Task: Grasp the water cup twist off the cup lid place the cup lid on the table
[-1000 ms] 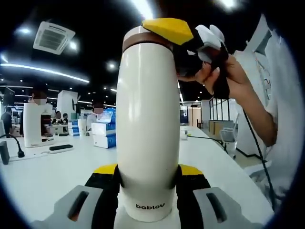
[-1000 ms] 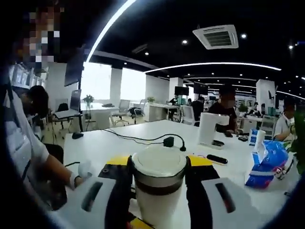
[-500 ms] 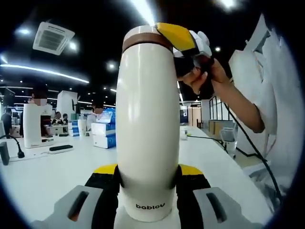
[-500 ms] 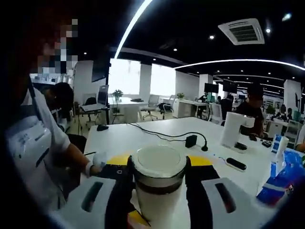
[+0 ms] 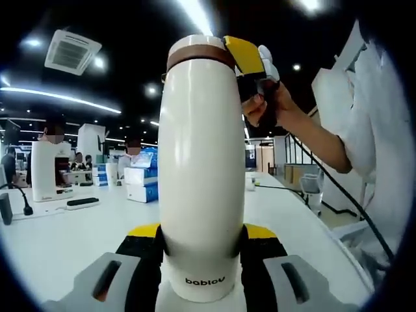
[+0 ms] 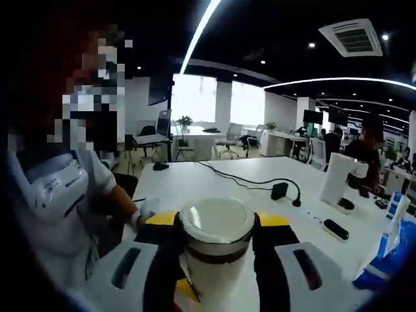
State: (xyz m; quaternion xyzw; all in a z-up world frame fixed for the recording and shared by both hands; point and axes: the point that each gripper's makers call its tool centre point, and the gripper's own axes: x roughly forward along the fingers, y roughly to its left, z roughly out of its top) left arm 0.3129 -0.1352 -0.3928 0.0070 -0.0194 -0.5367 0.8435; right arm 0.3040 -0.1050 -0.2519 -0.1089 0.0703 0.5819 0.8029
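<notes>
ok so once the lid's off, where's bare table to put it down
Bare white table lies beyond the cup lid, up to the black cable. More bare table sits right of the water cup, before the far small items. The side with the boxes and black remote is crowded.

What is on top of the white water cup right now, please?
A white lid with a brown band sits on the water cup, clamped by the right gripper. The cup's inside is covered.

We see long white table (image 6: pixel 214 182). Black cable (image 6: pixel 250 186) with black adapter (image 6: pixel 279 190) at middle, white appliance (image 6: pixel 343 185) far right, black remote-like bar (image 6: pixel 335 229) near it.
</notes>
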